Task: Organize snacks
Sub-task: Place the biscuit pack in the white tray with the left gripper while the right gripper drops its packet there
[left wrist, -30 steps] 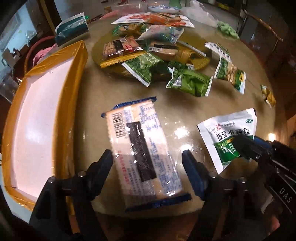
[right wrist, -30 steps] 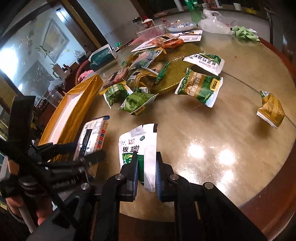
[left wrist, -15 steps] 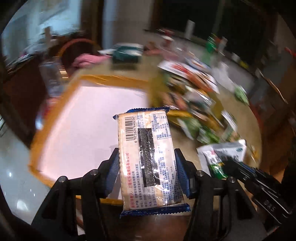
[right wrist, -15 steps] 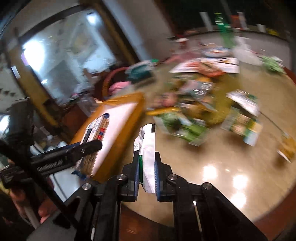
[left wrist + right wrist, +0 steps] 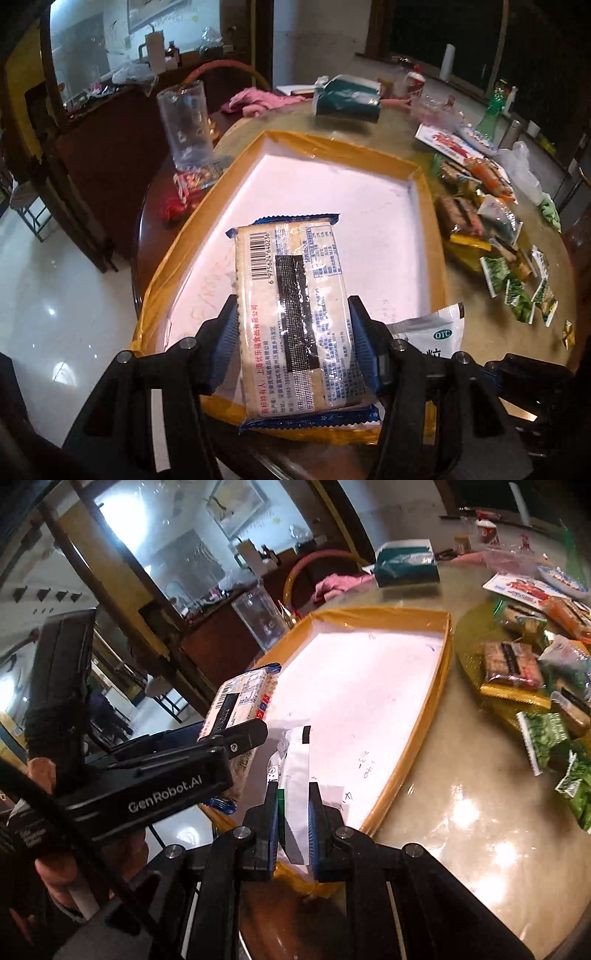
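My left tongs grip the biscuits, my right tongs pinch the sachet, both over the empty tray; the pile on the table's far right remains unsorted.

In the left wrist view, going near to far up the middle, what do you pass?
Left gripper → cracker packet clamped in it → white floor of the yellow-rimmed tray → tray's far rim → dark green packet on the table.
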`<state>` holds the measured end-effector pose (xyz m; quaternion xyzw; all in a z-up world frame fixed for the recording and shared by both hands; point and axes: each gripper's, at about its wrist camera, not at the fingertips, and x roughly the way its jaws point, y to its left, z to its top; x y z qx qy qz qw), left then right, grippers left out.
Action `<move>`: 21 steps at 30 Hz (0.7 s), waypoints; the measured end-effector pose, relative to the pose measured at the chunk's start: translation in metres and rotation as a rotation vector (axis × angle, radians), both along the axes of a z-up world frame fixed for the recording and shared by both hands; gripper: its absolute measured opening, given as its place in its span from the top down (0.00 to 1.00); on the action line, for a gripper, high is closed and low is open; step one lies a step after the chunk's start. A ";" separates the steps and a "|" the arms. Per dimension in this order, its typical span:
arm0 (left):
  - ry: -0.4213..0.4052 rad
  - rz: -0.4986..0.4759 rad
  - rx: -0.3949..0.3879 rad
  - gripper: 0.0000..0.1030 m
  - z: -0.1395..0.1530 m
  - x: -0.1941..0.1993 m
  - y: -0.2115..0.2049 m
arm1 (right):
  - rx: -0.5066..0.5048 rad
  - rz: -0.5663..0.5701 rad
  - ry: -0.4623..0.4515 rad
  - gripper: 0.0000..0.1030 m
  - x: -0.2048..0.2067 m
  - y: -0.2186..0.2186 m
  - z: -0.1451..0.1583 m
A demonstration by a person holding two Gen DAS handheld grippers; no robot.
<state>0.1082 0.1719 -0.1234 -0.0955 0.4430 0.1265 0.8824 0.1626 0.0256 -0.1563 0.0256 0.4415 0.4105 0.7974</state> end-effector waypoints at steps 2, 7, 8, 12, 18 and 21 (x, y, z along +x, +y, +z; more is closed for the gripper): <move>0.019 0.009 0.006 0.43 -0.006 0.000 0.004 | -0.013 -0.001 -0.006 0.89 0.001 0.005 -0.001; 0.058 0.038 0.012 0.43 -0.015 0.003 0.010 | -0.065 0.011 -0.031 0.87 -0.004 0.019 -0.002; 0.065 0.038 0.010 0.43 -0.017 0.004 0.011 | -0.073 0.011 -0.036 0.85 -0.004 0.022 -0.002; 0.076 0.039 -0.019 0.31 -0.020 0.002 0.016 | -0.102 0.012 -0.036 0.75 -0.007 0.023 -0.004; -0.047 0.064 -0.060 0.18 0.007 -0.007 0.004 | 0.004 0.005 -0.087 0.37 -0.025 -0.031 0.017; -0.075 -0.011 -0.062 0.18 0.020 -0.006 -0.030 | 0.062 -0.072 -0.060 0.37 -0.024 -0.080 0.016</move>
